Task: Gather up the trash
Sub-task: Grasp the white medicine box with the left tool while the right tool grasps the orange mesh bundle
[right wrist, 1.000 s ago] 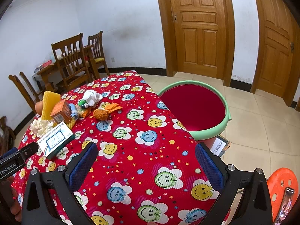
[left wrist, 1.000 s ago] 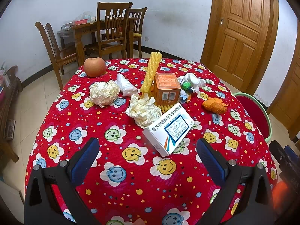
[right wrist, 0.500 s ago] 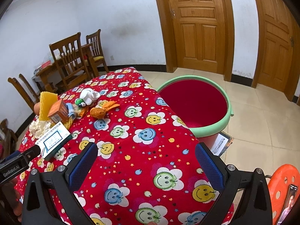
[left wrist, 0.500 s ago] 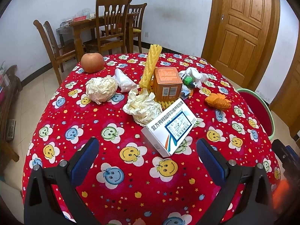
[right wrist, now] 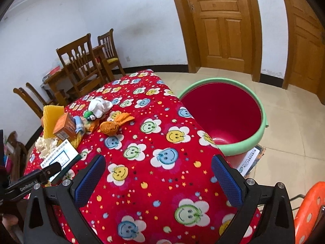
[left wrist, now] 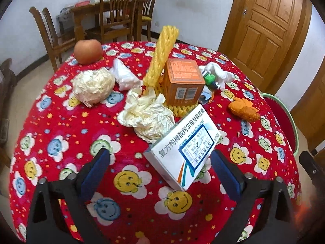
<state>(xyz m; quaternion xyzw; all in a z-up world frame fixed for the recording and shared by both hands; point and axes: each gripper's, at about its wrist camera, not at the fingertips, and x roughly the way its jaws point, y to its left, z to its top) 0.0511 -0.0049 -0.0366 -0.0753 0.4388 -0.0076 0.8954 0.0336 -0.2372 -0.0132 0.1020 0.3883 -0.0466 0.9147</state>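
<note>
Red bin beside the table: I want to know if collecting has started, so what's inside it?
The red bin shows only bare red wall and floor; the table edge hides its nearest part.

Tablecloth (left wrist: pixel 61 134) is looking like fuzzy ribbed fabric, medicine box (left wrist: pixel 182 152) is showing glossy cardboard, crumpled paper (left wrist: pixel 146 116) is looking matt, bin (right wrist: pixel 262 140) is looking like smooth plastic.
</note>
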